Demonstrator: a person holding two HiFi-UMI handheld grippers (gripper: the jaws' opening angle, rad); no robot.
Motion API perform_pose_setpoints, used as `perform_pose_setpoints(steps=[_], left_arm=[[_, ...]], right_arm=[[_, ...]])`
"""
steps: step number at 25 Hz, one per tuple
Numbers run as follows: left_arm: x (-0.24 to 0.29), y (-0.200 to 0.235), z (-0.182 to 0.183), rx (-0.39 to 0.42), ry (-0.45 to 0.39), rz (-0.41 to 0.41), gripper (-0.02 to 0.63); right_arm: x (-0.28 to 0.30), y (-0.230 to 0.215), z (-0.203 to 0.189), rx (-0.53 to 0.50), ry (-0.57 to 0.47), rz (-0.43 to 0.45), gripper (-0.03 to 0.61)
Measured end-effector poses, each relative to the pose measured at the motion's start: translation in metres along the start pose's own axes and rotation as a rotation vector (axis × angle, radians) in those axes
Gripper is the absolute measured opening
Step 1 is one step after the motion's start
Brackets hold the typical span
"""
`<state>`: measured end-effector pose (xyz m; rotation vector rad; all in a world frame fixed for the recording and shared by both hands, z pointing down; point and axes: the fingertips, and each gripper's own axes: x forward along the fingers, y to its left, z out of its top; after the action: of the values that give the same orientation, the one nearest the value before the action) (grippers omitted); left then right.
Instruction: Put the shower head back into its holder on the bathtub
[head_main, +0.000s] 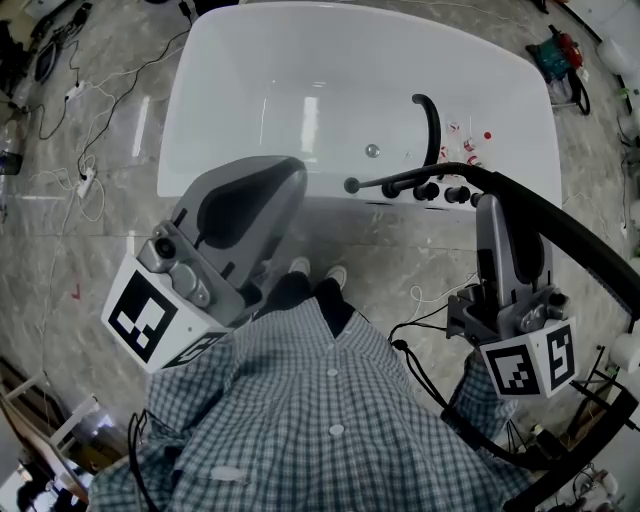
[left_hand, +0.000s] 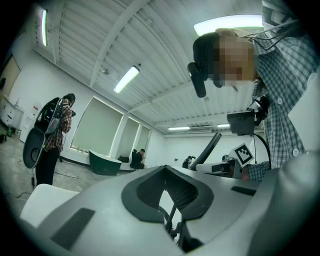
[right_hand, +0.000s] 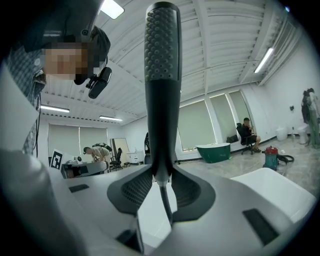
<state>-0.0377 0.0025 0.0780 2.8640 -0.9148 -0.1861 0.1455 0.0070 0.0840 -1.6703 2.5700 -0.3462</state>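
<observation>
Holds left gripper parted, empty, aside; clamps right gripper on shower head, seemingly to steer it toward bathtub rim.

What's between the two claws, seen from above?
In the head view, the person's checked shirt and shoes lie between the left claw and the right claw, which grips the shower head.

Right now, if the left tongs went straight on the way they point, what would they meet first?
Nothing close: the left tongs aim out over the bathtub into open room. The far wall looks like the first stop, though depth is unclear.
</observation>
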Motion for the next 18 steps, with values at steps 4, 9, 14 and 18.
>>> perform_pose_setpoints(steps=[4, 9, 14, 18], left_arm=[[0.004, 0.000, -0.006, -0.008, 0.009, -0.004, 0.008], [0.005, 0.001, -0.016, -0.014, 0.021, -0.008, 0.008], [0.005, 0.004, -0.021, -0.017, 0.028, -0.014, 0.008], [0.003, 0.006, -0.030, -0.028, 0.031, -0.015, 0.008]], right_arm=[[0.003, -0.003, -0.007, 0.005, 0.017, 0.004, 0.118], [0.006, -0.004, -0.017, 0.016, 0.031, 0.010, 0.118], [0.012, -0.003, -0.026, 0.025, 0.050, 0.008, 0.118], [0.015, -0.002, -0.035, 0.027, 0.067, 0.007, 0.118]])
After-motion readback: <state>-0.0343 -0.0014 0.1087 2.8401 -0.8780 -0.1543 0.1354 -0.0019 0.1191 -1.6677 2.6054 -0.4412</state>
